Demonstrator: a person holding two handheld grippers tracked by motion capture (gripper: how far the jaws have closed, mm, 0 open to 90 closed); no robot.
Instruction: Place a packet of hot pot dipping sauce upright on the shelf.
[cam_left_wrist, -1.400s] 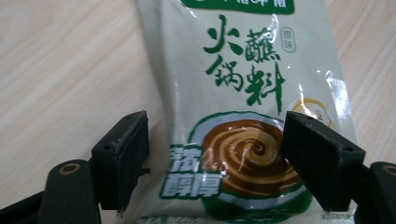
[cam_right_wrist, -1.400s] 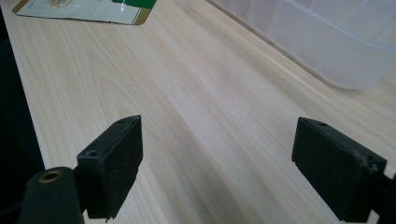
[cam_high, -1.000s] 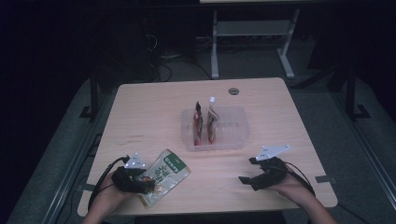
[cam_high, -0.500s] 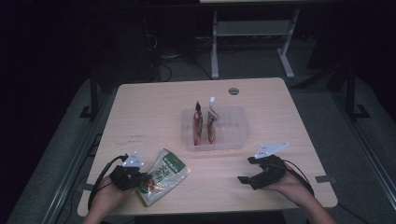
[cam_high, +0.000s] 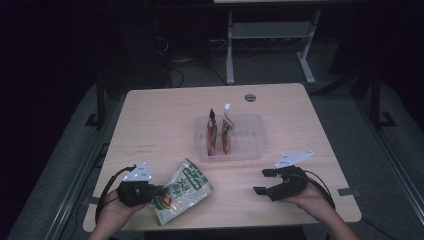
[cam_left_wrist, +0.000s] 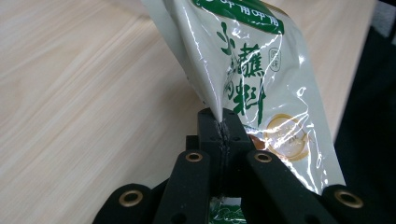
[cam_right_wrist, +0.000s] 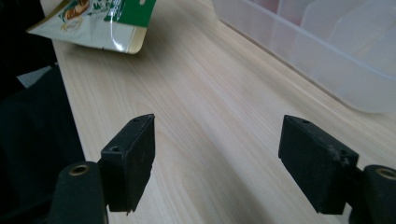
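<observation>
The green-and-white sauce pouch (cam_left_wrist: 247, 79), lying at the near left table (cam_high: 165, 120) edge, is pinched by one thin edge in the closed left gripper (cam_left_wrist: 223, 135), while the right gripper (cam_right_wrist: 217, 158), gaping and empty, has just been narrowing; slippage or tearing is judged likely if the pouch is lifted toward the clear tray (cam_high: 252, 150).

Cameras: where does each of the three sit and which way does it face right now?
High view: above the person's side, looking forward and down on the table; both hands show, left claw, right claw.
Left gripper view: rides the left claw, shut on the green sauce pouch.
Right gripper view: rides the right claw, open, facing the clear tray.
Shared: all three show the pouch.
</observation>
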